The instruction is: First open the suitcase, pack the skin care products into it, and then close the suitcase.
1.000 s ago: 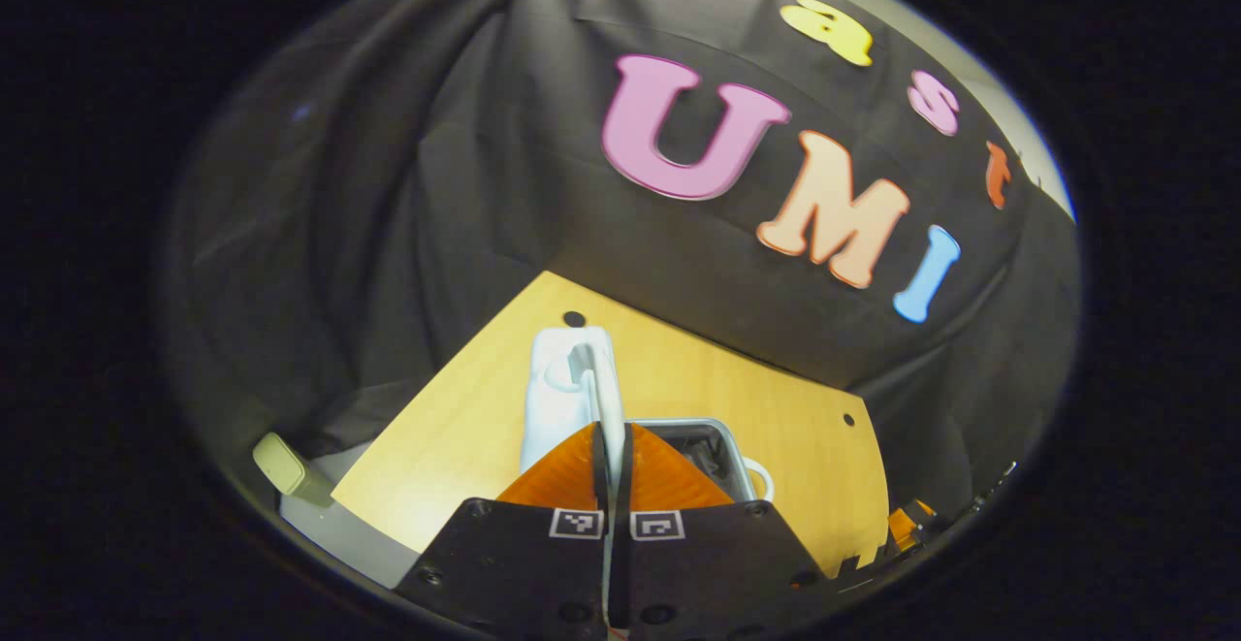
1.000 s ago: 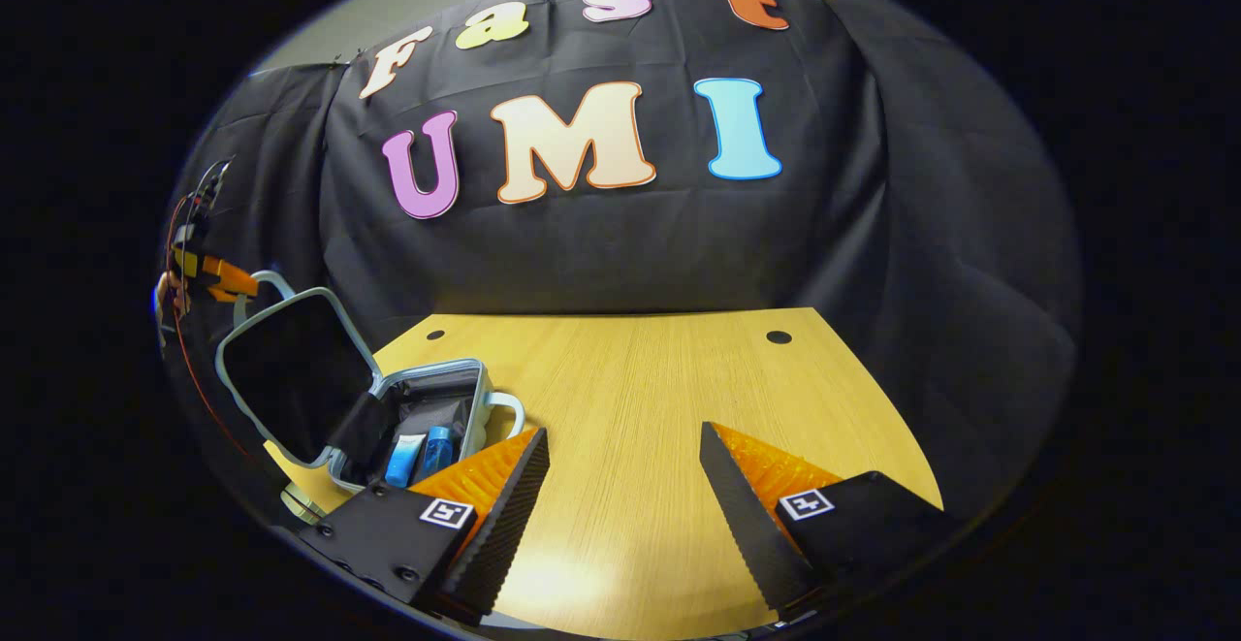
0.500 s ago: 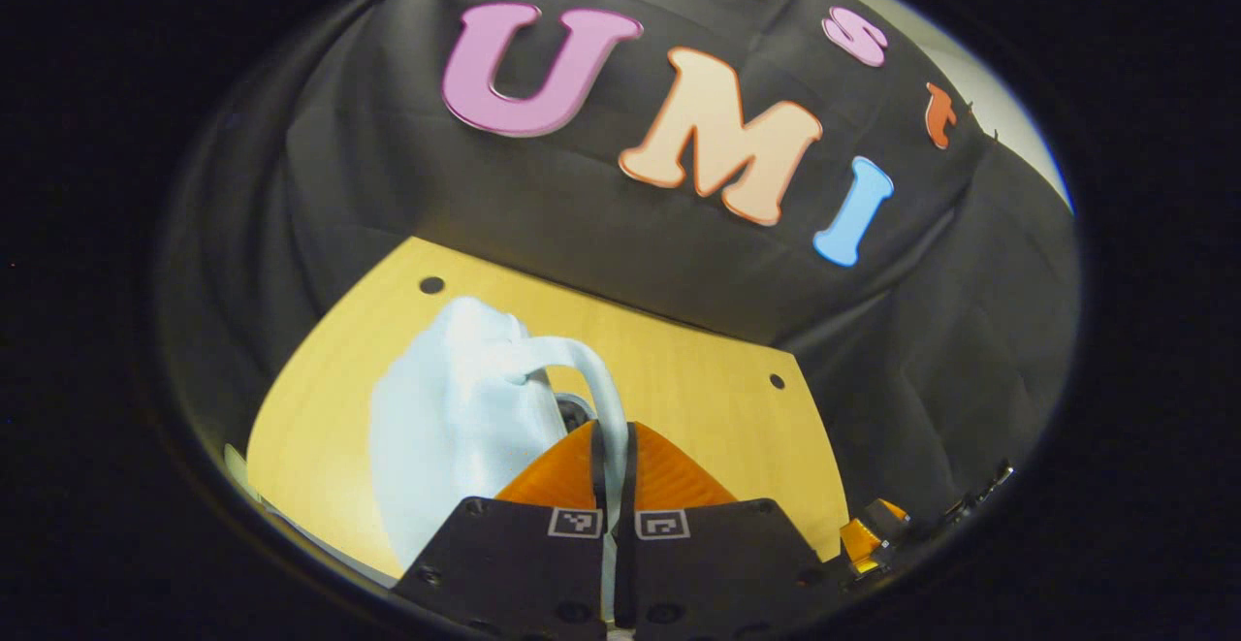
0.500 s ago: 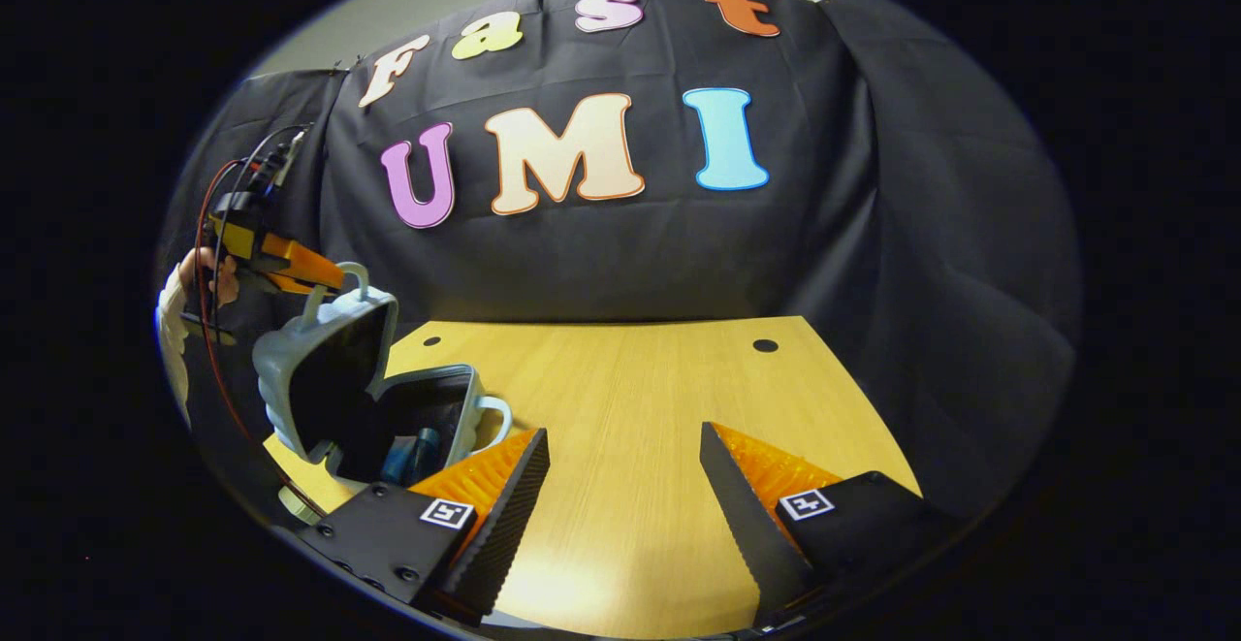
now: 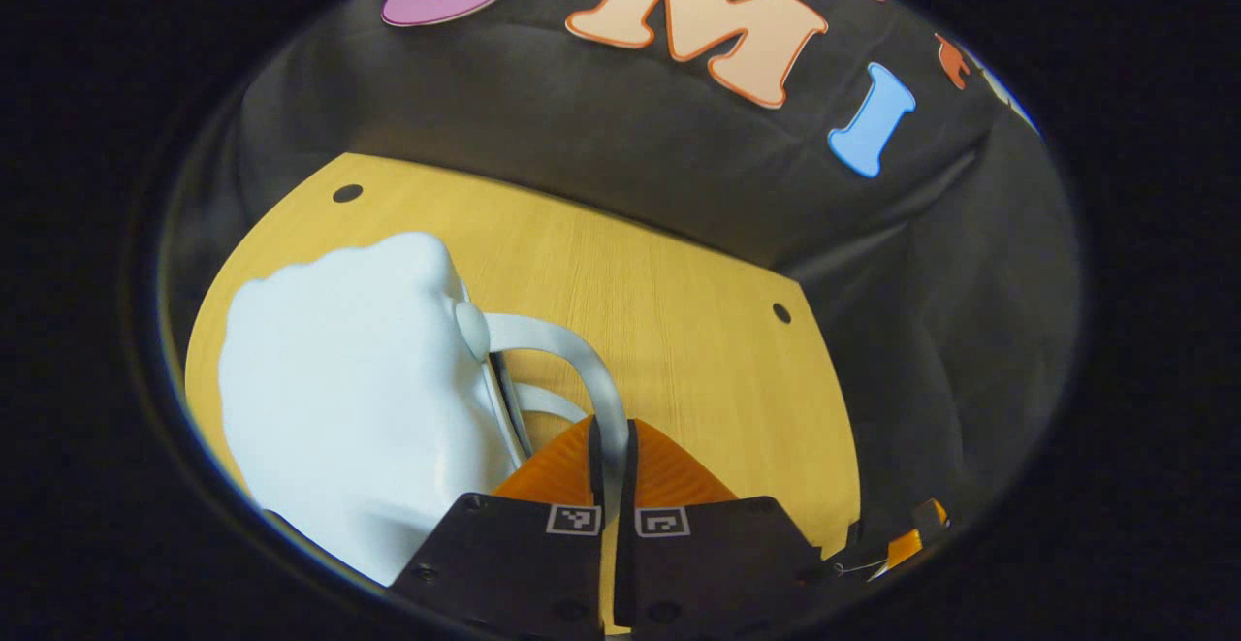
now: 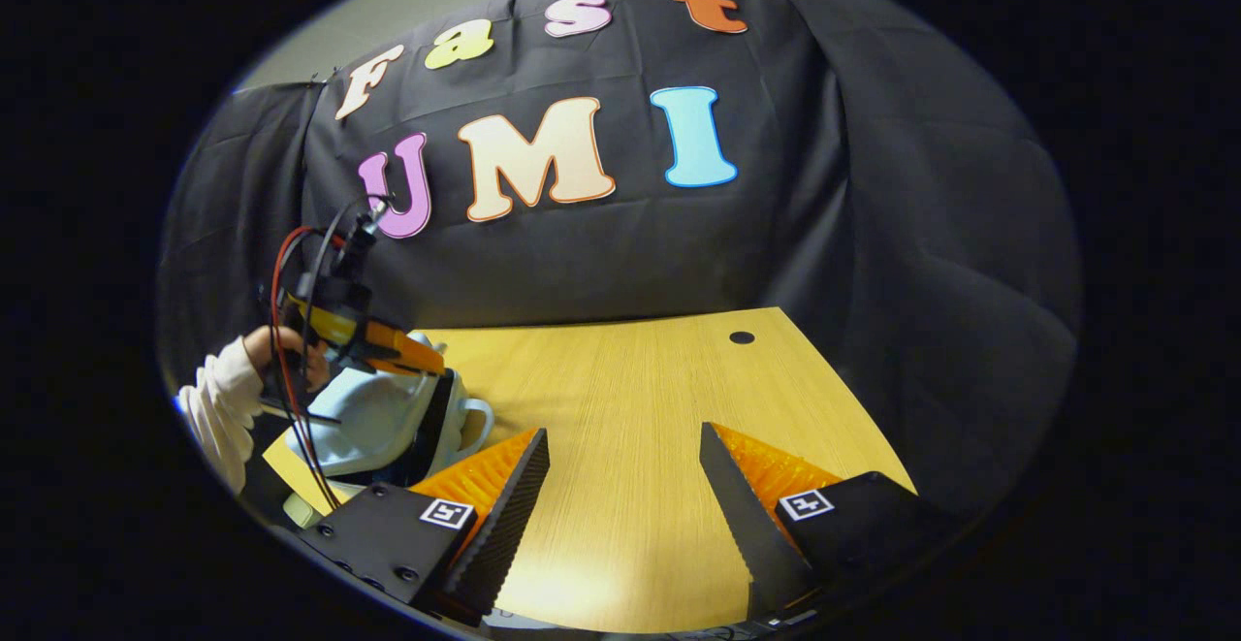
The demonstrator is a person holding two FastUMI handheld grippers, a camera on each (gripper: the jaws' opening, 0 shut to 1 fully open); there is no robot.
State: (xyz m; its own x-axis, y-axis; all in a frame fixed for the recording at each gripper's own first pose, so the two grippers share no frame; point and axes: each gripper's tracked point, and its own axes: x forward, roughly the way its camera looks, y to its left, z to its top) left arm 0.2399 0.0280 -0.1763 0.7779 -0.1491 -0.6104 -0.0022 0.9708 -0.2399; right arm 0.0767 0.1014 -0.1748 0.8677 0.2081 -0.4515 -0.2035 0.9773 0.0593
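1. A wooden table (image 6: 640, 408) filled the near ground — pale yellow, with fine grain running front to back.
2. Two small dark holes (image 5: 347, 193) sat near its far edge — well apart.
3. Black cloth (image 6: 873, 234) hung behind it.

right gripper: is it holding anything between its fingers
No, the right gripper has its fingers spread wide with only bare table showing between them.
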